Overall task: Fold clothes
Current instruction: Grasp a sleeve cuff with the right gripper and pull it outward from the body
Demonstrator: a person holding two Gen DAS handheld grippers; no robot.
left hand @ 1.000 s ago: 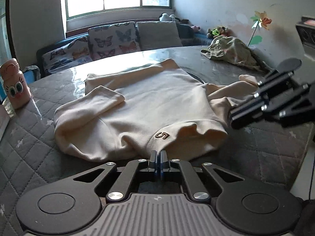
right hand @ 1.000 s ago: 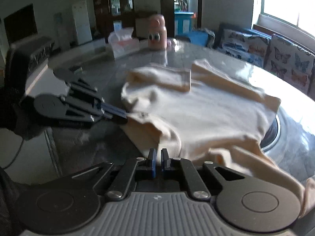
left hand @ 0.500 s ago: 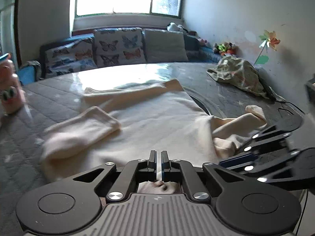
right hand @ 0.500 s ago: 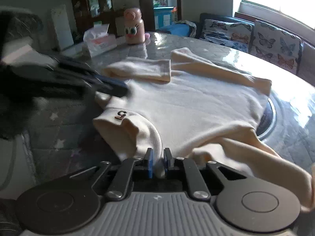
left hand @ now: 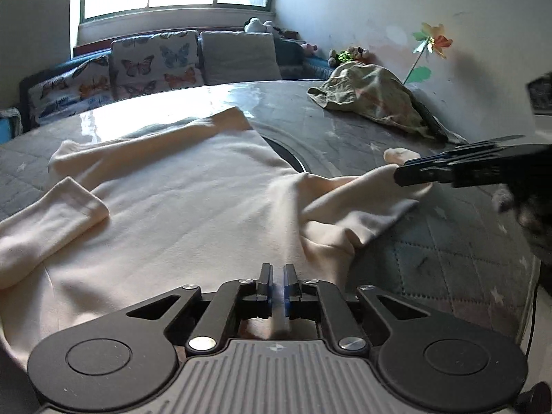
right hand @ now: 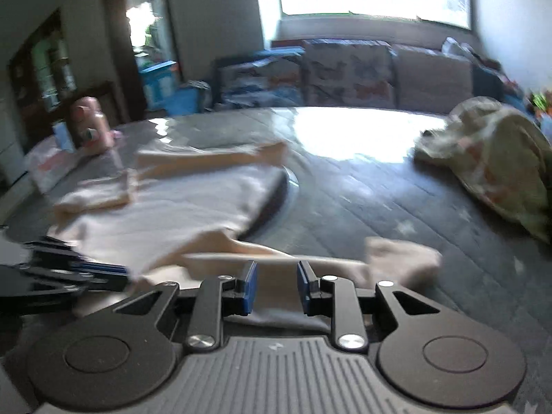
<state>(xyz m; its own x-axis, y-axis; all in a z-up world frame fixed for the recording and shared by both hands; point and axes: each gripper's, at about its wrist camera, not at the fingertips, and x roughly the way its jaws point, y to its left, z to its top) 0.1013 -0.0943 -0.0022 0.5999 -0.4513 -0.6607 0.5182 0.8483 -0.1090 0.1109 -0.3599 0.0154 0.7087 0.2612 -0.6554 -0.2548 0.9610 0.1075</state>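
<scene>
A cream sweatshirt (left hand: 179, 207) lies spread on the round table, one sleeve folded over its left side, the other sleeve (left hand: 372, 189) trailing right. My left gripper (left hand: 277, 277) is shut on the sweatshirt's near hem. My right gripper (right hand: 274, 284) is open just above the trailing sleeve (right hand: 310, 264); it also shows in the left wrist view (left hand: 403, 176) over the sleeve's end. The left gripper shows in the right wrist view (right hand: 124, 270) at the left edge. The right view is blurred.
A crumpled green patterned garment (left hand: 372, 103) lies at the table's far right. A pink bottle (right hand: 91, 124) and a tissue pack (right hand: 51, 165) stand at the far left. The table (left hand: 448, 258) has a grey quilted cover. A sofa with cushions (left hand: 155, 65) is behind.
My left gripper moved forward over the sweatshirt, carrying the hem. My right gripper let go of the hem, opened, and swung right to the trailing sleeve.
</scene>
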